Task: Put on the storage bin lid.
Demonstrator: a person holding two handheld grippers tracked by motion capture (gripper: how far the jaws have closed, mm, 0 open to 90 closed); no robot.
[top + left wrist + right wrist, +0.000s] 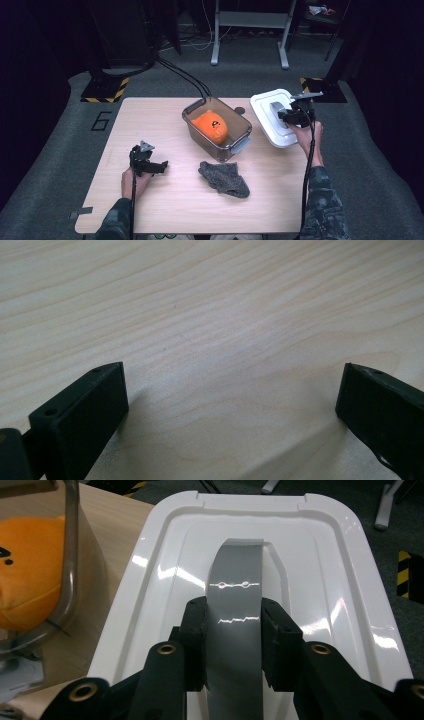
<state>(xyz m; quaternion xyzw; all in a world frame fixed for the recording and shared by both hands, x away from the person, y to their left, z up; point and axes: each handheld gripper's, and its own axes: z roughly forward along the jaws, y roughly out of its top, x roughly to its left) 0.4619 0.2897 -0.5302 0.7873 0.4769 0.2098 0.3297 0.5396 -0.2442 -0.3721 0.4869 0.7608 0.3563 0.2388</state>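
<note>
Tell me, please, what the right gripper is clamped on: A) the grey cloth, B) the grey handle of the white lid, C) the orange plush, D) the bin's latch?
B: the right gripper has its jaws pressed on both sides of the grey handle of the white lid.

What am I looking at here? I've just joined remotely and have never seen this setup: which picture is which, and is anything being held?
A person sits at a wooden table with a hand-held two-jaw gripper in each hand. The high view looks down from above; the other two pictures come from cameras riding on the grippers. The left gripper is open, its jaws over bare wood. The right gripper is shut on the grey handle of a white lid at the table's right edge. In the middle stands a clear bin with an orange plush toy inside. A grey cloth lies in front of the bin.
</note>
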